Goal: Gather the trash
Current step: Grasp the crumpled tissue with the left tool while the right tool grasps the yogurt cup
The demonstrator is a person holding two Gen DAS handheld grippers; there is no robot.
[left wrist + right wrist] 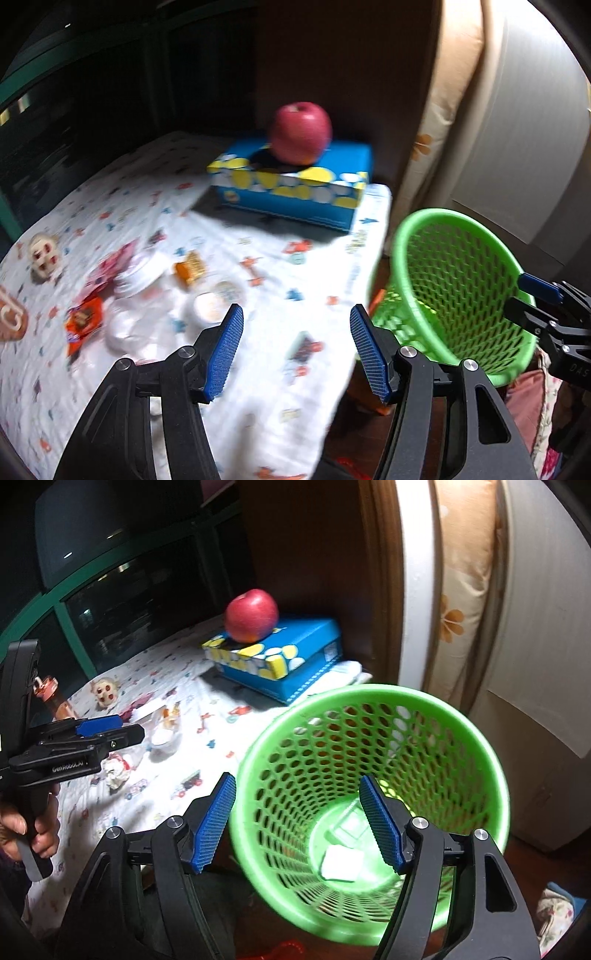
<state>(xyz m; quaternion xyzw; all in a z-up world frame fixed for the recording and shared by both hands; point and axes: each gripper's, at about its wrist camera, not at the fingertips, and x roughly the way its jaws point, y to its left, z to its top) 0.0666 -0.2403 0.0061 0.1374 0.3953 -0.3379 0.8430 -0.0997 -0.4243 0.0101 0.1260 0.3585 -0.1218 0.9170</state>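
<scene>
The green basket (369,775) full of little holes stands beside the table (258,295), with white paper scraps (341,864) at its bottom. More wrappers (83,321) lie on the tablecloth. The left gripper (296,350) and the right gripper (298,821) both gape wide, holding nothing.

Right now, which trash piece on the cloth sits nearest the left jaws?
The small round white cup just past the left gripper's left jaw; the orange wrapper lies farther left.
</scene>
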